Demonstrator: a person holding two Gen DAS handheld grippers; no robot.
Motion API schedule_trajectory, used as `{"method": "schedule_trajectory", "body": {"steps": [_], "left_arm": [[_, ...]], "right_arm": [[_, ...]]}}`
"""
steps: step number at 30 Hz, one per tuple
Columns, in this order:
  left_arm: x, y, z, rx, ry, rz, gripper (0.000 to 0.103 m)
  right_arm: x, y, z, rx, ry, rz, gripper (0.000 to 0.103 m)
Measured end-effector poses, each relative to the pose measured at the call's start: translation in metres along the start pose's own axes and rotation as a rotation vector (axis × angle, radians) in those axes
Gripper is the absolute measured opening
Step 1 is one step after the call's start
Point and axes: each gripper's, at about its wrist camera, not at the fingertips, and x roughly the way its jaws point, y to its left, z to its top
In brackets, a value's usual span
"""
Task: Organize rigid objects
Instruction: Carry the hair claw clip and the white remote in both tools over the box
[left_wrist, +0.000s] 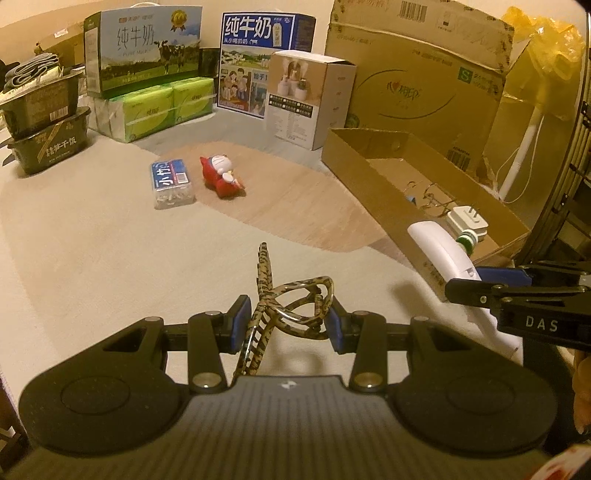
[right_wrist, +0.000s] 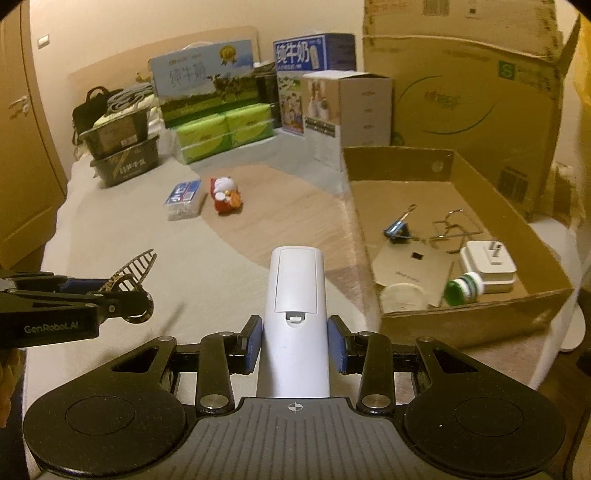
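My left gripper (left_wrist: 286, 323) is shut on a leopard-print hair claw (left_wrist: 284, 302), held above the bed; the claw also shows in the right wrist view (right_wrist: 131, 271). My right gripper (right_wrist: 294, 341) is shut on a white remote control (right_wrist: 295, 295), back side up, just left of the shallow cardboard box (right_wrist: 436, 166); the remote also shows in the left wrist view (left_wrist: 443, 254). A Doraemon figurine (left_wrist: 221, 177) and a clear swab box with a blue label (left_wrist: 171, 182) lie on the bed farther ahead.
The cardboard box holds a white plug adapter (right_wrist: 487, 264), a green-capped bottle (right_wrist: 463, 288), a binder clip (right_wrist: 397, 229), wire glasses (right_wrist: 452, 230) and a round lid (right_wrist: 402, 295). Milk cartons (left_wrist: 144, 51), tissue packs (left_wrist: 162, 107) and black containers (left_wrist: 48, 122) line the back.
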Motion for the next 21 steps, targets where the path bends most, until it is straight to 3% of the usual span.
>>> {"method": "schedule_trajectory", "body": {"steps": [21], "left_arm": [[-0.014,-0.025,0.014,0.011,-0.033,-0.023,0.039]], "right_arm": [[-0.034,-0.032,0.002,0.058,-0.06,-0.059,0.039]]}}
